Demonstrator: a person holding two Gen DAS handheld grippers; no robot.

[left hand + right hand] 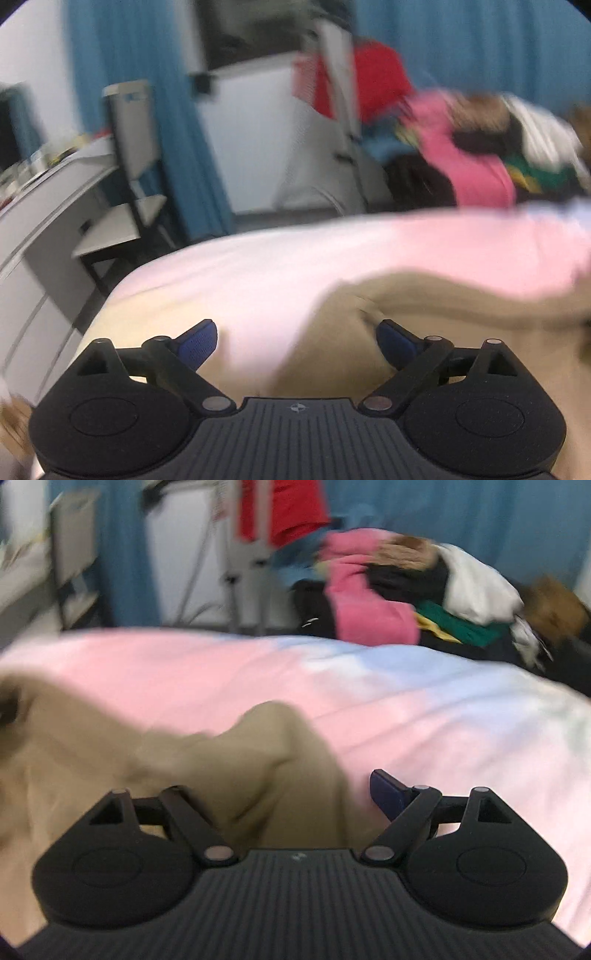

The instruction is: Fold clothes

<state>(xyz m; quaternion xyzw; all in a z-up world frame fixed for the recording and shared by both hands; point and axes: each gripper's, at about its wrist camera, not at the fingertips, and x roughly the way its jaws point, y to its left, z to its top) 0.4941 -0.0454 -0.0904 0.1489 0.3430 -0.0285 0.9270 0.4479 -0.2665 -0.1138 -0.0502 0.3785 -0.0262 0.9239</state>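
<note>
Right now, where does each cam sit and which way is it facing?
Left wrist: on the left gripper, angled down across the bed; jaws wide, tan garment by the right pad; chair at left.
Right wrist: on the right gripper, angled down; tan garment covers its left finger.
Shared: bed, tan garment, clothes pile, blue curtain.
</note>
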